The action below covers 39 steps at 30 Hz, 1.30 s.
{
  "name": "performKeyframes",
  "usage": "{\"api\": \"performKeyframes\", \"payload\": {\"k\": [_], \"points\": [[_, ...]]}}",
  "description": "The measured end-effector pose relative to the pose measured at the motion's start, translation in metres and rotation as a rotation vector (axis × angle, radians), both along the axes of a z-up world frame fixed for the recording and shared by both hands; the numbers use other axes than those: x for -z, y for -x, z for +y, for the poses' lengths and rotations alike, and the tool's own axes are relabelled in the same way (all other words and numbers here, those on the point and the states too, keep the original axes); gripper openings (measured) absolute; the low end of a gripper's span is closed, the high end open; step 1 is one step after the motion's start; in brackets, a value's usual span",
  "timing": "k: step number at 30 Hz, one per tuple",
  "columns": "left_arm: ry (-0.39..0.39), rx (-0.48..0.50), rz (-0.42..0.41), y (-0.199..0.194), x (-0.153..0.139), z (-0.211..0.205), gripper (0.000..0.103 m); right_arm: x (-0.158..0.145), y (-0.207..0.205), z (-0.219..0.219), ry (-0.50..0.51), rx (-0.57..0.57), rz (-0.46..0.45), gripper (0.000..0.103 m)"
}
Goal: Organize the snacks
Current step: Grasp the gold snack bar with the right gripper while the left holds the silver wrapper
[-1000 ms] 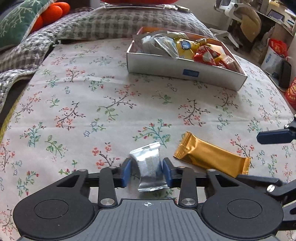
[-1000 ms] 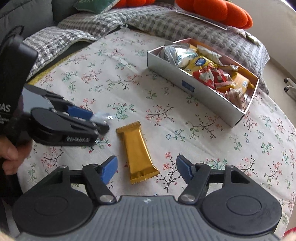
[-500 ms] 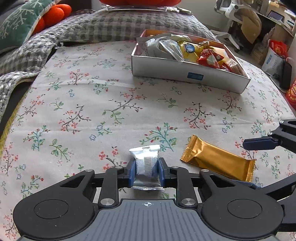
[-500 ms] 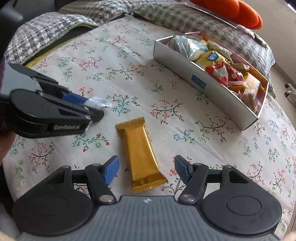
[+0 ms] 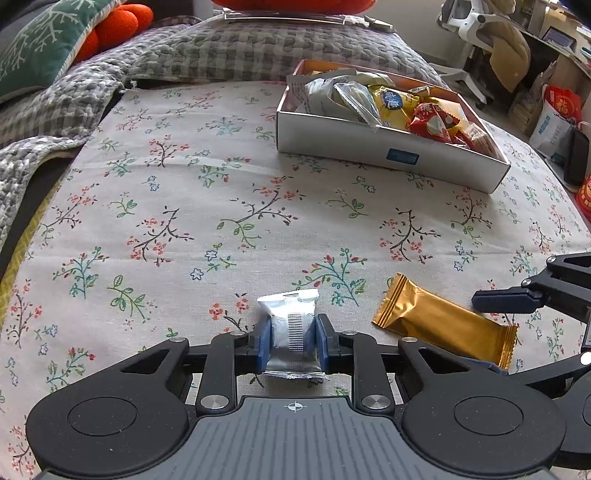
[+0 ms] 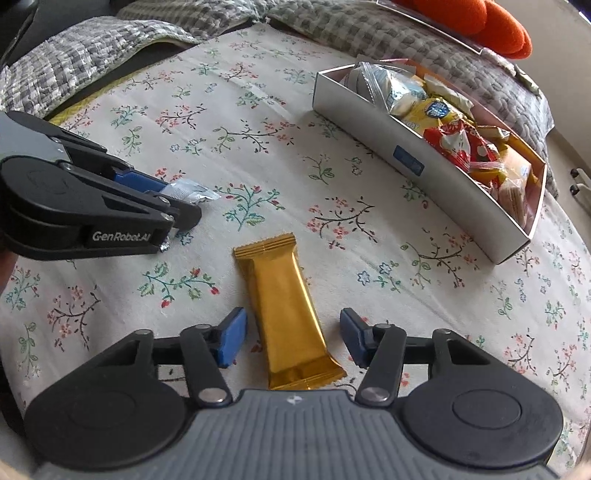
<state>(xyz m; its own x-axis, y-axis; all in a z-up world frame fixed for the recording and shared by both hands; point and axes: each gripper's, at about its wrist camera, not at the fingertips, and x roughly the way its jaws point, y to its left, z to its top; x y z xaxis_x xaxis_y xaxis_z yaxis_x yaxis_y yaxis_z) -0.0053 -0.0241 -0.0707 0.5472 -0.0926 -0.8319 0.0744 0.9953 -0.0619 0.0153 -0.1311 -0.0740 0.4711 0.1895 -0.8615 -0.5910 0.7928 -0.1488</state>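
Note:
My left gripper (image 5: 291, 341) is shut on a small silver snack packet (image 5: 291, 328) low over the floral tablecloth; both also show in the right wrist view, the gripper (image 6: 173, 205) and the packet (image 6: 188, 192). A gold snack bar (image 6: 286, 314) lies flat on the cloth between the open fingers of my right gripper (image 6: 291, 339), apart from both pads. The bar (image 5: 443, 325) lies right of the left gripper. A white box (image 5: 388, 151) full of several snack packs sits at the far right; it also shows in the right wrist view (image 6: 406, 147).
The table has a floral cloth (image 5: 221, 206). A grey checked blanket (image 5: 221, 55) and orange cushions (image 5: 118, 26) lie behind it. Bags and a chair (image 5: 498, 40) stand off the table's right side.
My left gripper has closed on the silver packet. My right gripper has moved forward so the gold bar now lies between its open fingers.

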Motion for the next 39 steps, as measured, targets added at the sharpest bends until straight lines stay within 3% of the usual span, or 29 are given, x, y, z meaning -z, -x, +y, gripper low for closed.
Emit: {"api": "performKeyframes", "payload": {"k": [3, 6, 26, 39], "points": [[-0.004, 0.003, -0.001, 0.000, 0.000, 0.000, 0.022, 0.000, 0.001, 0.001, -0.002, -0.010, -0.005, 0.046], [-0.003, 0.002, -0.001, 0.000, 0.000, 0.000, 0.022, -0.002, 0.000, 0.000, -0.008, -0.011, -0.004, 0.027], [0.015, -0.012, -0.018, -0.001, -0.006, 0.001, 0.021, -0.017, -0.005, -0.009, -0.088, 0.077, -0.012, 0.027], [0.138, -0.054, -0.053, -0.010, -0.030, 0.012, 0.014, -0.049, -0.022, -0.043, -0.226, 0.249, -0.077, 0.027]]}}
